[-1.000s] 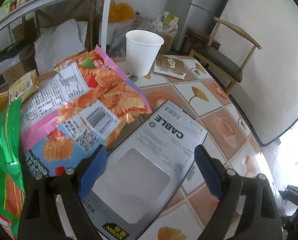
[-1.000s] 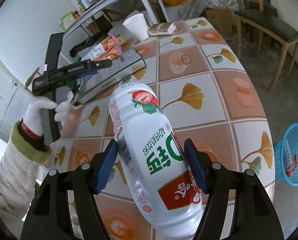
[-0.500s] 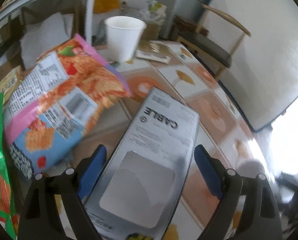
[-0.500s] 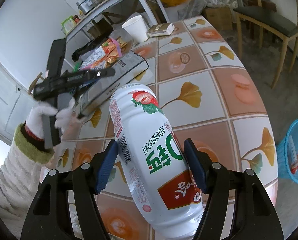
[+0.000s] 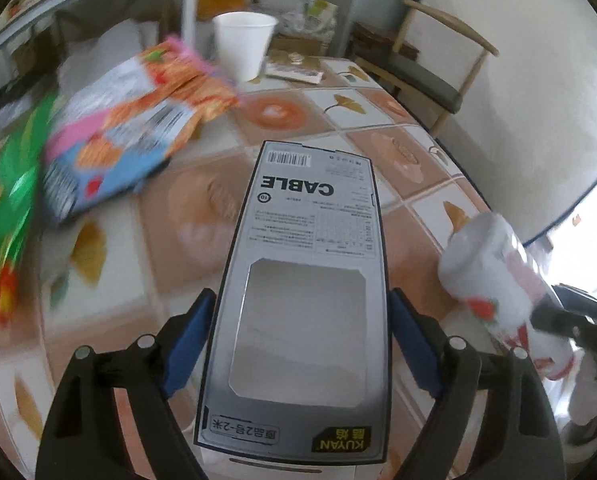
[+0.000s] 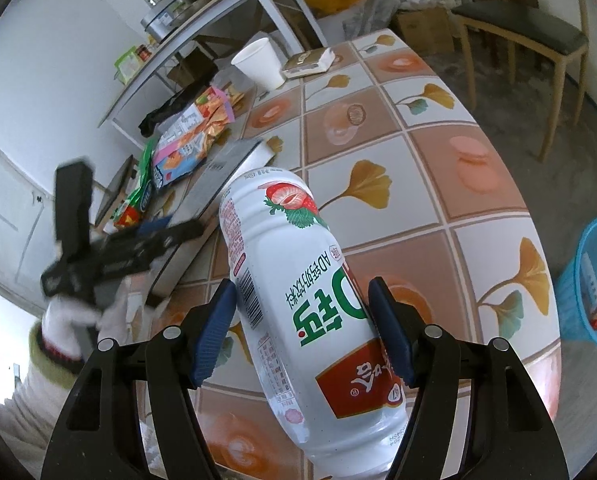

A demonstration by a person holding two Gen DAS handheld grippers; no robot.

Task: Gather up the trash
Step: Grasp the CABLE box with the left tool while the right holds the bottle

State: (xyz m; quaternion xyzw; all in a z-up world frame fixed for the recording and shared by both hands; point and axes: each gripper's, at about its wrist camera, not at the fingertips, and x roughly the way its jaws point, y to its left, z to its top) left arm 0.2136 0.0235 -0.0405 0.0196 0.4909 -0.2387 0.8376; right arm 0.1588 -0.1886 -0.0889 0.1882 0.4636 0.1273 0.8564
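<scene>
A grey cardboard box (image 5: 310, 240) printed CABLE runs lengthwise between the blue pads of my left gripper (image 5: 301, 296). The jaws are closing, and both pads touch the box's long edges. In the right wrist view the box (image 6: 222, 168) tilts up off the tiled table (image 6: 418, 160), with a white-gloved hand (image 6: 74, 316) holding the left gripper behind it. My right gripper (image 6: 301, 286) is shut on a white strawberry-drink bottle (image 6: 298, 280), held above the table. The same bottle (image 5: 494, 276) shows at the right of the left wrist view.
An orange and pink snack bag (image 5: 138, 120) and a green bag (image 5: 6, 220) lie at the table's left. A white paper cup (image 5: 244, 46) and a small flat packet (image 5: 294, 70) stand at the far end. A blue bin (image 6: 578, 280) sits on the floor right; a chair (image 5: 430, 76) stands beyond.
The box has turned straight between the left pads and come away from the snack bag, sliding toward the bottle. The right gripper keeps holding the bottle in place.
</scene>
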